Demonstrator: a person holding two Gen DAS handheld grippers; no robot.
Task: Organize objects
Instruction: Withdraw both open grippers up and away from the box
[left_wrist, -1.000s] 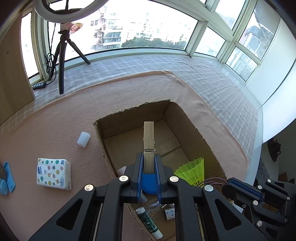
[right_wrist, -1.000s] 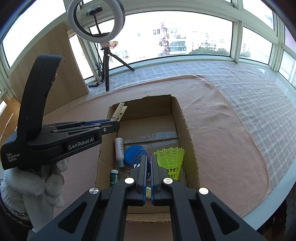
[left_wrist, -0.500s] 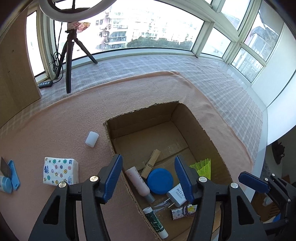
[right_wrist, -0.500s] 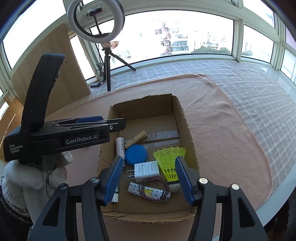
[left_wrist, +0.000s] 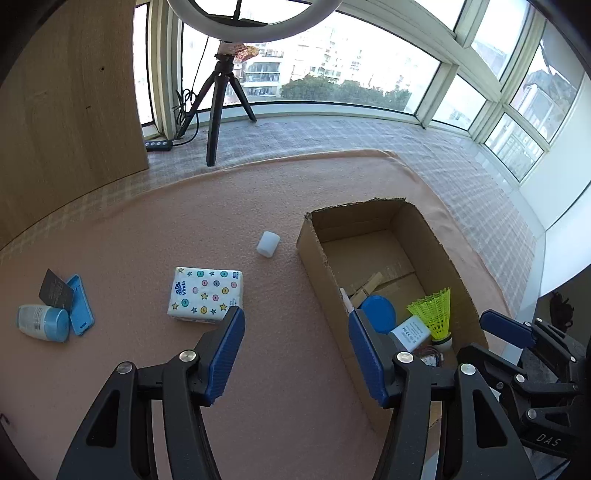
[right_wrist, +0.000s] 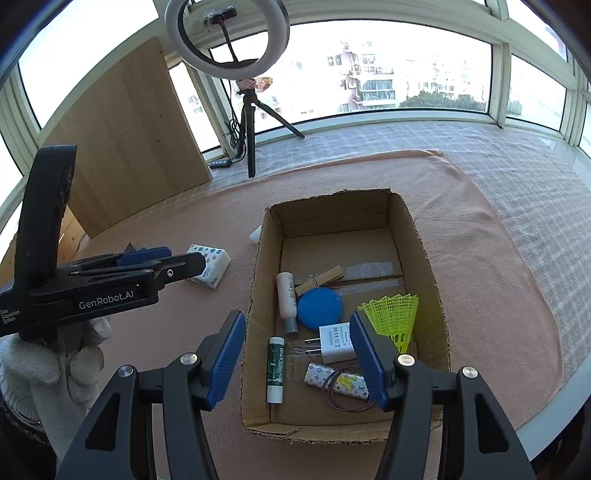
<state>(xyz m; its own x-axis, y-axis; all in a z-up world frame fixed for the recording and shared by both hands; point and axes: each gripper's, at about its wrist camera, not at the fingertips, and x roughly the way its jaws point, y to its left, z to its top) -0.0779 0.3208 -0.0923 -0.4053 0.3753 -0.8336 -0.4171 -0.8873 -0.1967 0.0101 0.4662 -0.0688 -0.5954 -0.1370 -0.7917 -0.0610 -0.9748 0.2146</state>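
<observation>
One cardboard box (right_wrist: 424, 258), one clothespin (right_wrist: 325, 277)

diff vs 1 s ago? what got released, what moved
Left gripper let go of the wooden clothespin, which now lies in the cardboard box; its jaws have just been opening, nothing between them, and it swung left over the cloth toward the tissue pack. Right gripper also opened, empty. Box contents and the items on the cloth stayed put.
</observation>
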